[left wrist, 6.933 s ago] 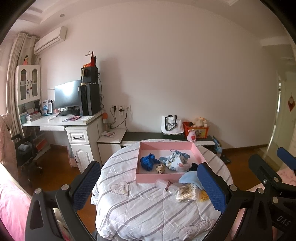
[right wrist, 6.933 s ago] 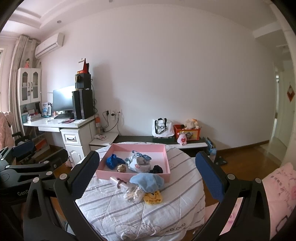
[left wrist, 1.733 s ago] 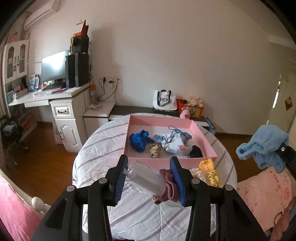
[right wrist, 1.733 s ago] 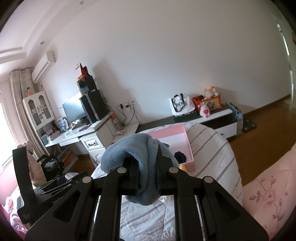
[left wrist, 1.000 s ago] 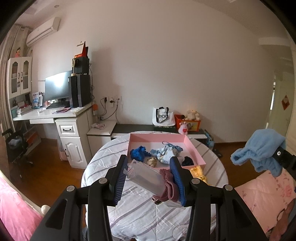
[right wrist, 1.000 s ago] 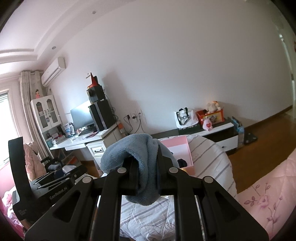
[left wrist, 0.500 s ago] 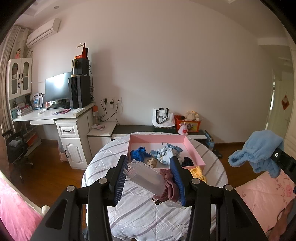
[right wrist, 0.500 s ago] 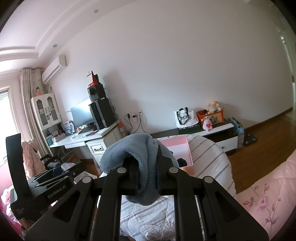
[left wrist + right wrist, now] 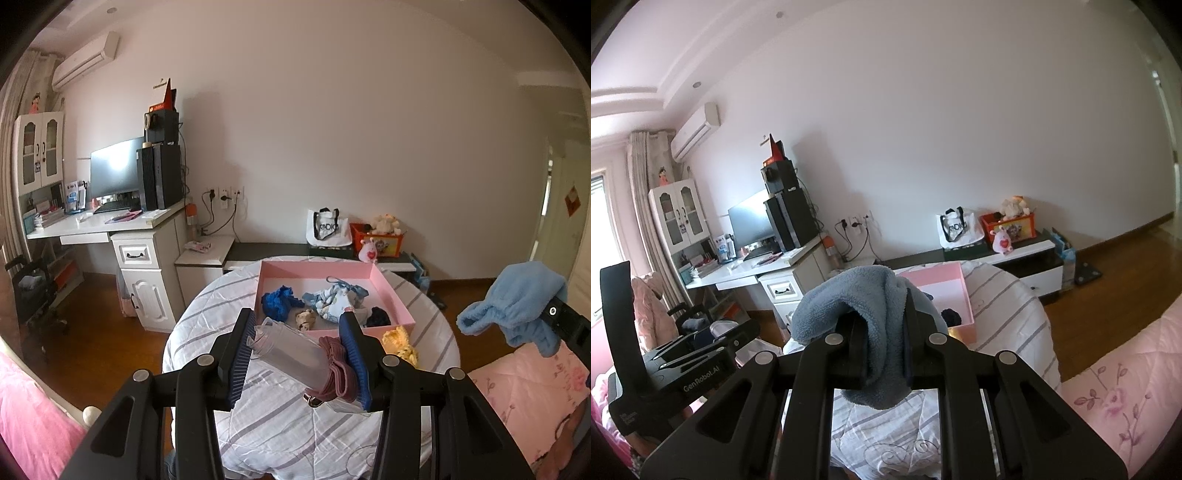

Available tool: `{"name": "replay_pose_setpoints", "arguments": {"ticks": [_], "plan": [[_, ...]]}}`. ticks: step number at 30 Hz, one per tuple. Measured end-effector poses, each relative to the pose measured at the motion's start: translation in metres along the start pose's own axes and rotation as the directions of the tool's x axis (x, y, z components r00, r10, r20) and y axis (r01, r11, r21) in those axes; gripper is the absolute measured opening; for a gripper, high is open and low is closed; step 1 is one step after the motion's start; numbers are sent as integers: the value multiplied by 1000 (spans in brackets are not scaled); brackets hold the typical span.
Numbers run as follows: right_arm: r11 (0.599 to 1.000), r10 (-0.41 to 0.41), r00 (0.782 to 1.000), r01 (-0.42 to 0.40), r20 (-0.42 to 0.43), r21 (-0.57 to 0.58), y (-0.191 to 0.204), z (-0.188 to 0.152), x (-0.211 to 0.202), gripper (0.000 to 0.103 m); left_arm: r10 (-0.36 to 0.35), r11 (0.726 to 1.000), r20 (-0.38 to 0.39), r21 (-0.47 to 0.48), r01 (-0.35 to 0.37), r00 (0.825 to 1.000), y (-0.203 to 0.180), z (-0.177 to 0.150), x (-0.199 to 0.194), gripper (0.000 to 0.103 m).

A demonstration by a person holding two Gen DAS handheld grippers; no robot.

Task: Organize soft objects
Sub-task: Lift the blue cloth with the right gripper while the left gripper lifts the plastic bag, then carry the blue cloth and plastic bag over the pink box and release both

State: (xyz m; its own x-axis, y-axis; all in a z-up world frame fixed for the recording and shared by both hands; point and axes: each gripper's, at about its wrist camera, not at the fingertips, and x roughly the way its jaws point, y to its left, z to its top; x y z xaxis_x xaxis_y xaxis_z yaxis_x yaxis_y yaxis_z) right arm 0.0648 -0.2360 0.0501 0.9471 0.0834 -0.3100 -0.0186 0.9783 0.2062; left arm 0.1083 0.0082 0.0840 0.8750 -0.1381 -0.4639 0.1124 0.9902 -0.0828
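Blue towel: pinched between the closed jaws of the right tool; cloth drapes over both fingers, so the grip sits on a fold and the rest hangs free.
Clear pouch: clamped crosswise in the left tool, jaws part-open on it; dark-red bands sit at its lower end.
Pink tray: on the round worktop; judged the collection point, since blue, patterned and dark soft items already lie inside.
Yellow knit piece: on the worktop, just outside the tray's near corner.
Left tool pose: raised above the near worktop edge, aimed down toward the tray.
Right tool pose: held off to the right of the worktop, tilted slightly down.
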Motion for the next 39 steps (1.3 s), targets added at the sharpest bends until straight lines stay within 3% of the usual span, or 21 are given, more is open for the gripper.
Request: {"name": "replay_pose_setpoints", "arguments": {"ticks": [19, 39], "plan": [[1000, -11, 996, 13, -93, 11, -13, 7, 63, 12, 4, 1000, -102, 1, -4, 995, 14, 20, 81, 43], [999, -34, 972, 42, -230, 27, -41, 8, 212, 12, -9, 1000, -242, 21, 15, 970, 22, 52, 265, 43]]}}
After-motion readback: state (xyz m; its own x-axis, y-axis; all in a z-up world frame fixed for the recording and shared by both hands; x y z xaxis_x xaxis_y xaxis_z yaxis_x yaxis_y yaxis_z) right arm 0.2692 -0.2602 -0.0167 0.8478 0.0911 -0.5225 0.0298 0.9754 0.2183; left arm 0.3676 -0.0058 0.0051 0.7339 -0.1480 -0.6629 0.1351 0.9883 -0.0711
